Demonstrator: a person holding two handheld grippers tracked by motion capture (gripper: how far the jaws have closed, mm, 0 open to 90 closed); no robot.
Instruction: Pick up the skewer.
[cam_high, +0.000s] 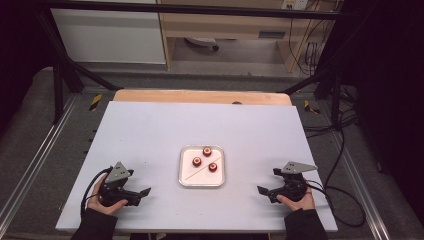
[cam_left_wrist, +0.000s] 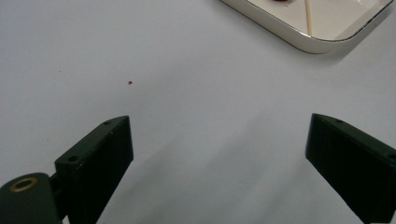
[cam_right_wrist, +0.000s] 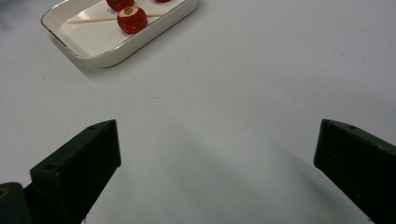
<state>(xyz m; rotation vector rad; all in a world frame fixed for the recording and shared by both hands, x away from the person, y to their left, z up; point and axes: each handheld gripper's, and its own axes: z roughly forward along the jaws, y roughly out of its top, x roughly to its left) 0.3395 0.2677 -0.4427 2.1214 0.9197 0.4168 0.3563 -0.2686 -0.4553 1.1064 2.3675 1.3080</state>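
The white tray (cam_high: 201, 180) sits in the middle of the white tabletop (cam_high: 150, 130), a little toward your near edge. In it lie three red fruits (cam_high: 207, 151), cored at the top, and a thin wooden skewer (cam_high: 199, 173) that runs on a slant beside them. From the tray outward, your two claws rest well apart from it, one on each side. Your left claw (cam_high: 146, 191) sits low at the near left, its jaws spread wide with nothing between them, pointing toward the tray's corner. Your right claw (cam_high: 262, 190) sits at the near right, jaws likewise wide open and empty, aimed at the tray with bare tabletop between.
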